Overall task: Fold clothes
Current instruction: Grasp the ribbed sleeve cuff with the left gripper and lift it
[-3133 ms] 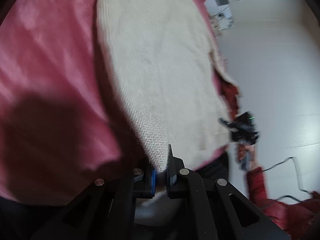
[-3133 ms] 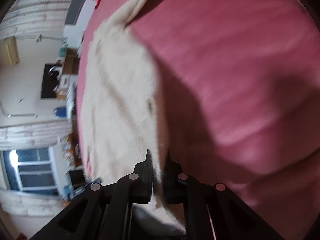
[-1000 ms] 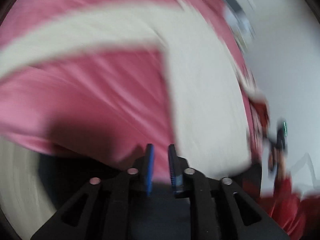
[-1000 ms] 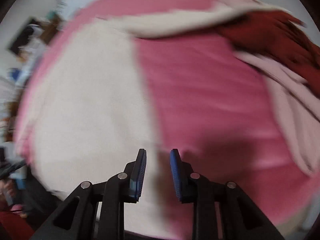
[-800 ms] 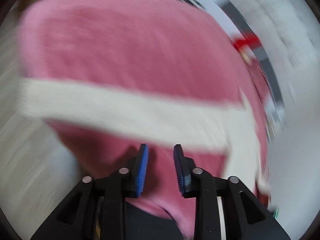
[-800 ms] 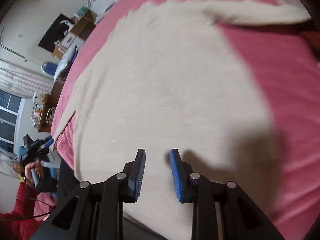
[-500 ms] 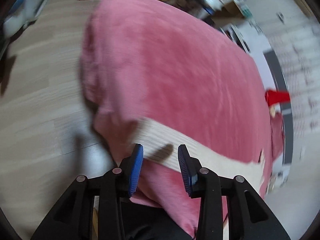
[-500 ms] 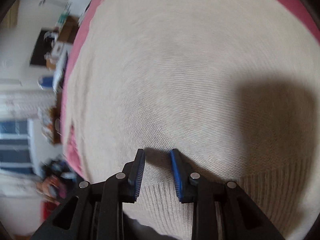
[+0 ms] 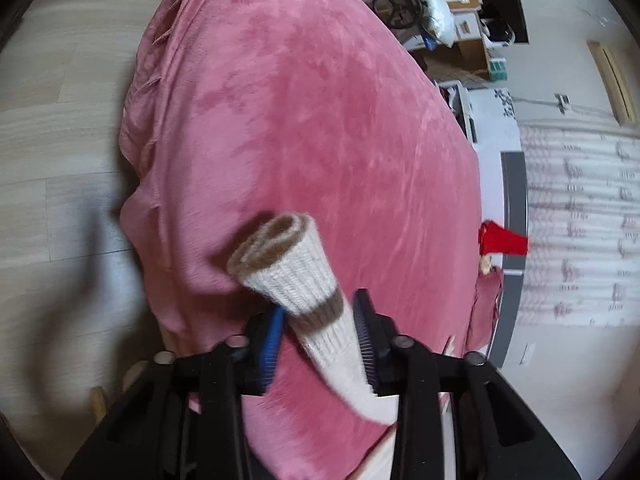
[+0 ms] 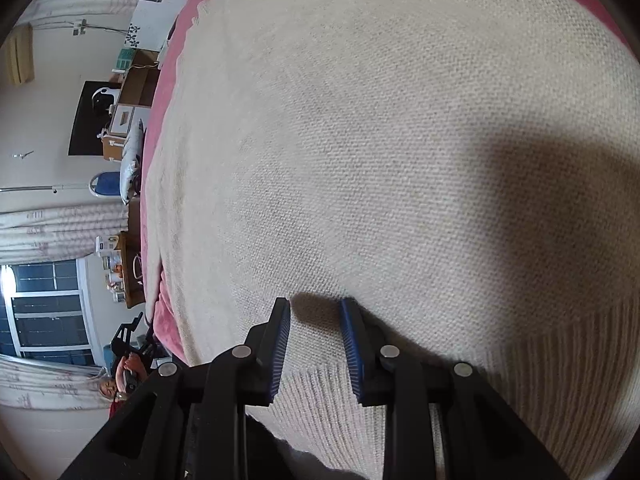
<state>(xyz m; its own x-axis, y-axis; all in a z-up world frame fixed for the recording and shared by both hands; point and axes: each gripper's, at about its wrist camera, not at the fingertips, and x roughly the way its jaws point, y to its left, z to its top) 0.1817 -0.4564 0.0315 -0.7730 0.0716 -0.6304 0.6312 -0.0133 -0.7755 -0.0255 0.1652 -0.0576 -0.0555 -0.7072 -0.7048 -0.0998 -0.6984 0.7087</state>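
A cream knit sweater (image 10: 400,140) lies spread flat on a pink bedspread (image 9: 320,120). In the left wrist view its ribbed sleeve cuff (image 9: 292,268), with a brown band, lies between the two fingers of my left gripper (image 9: 320,328); the jaws stand wide around it with a gap on the left side. My right gripper (image 10: 314,340) is open, low over the sweater body just above the ribbed hem (image 10: 360,412), holding nothing.
The bed's left edge drops to a light wood floor (image 9: 60,120). Boxes and clutter (image 9: 440,8) stand beyond the bed's far end. A red cloth (image 9: 502,240) lies at the bed's right side. A person (image 10: 120,380) sits by a window at lower left.
Both grippers have let go of the sweater edge and opened. The left has swung to the sleeve cuff, now between its fingers. The right has dropped low over the sweater body near the hem.
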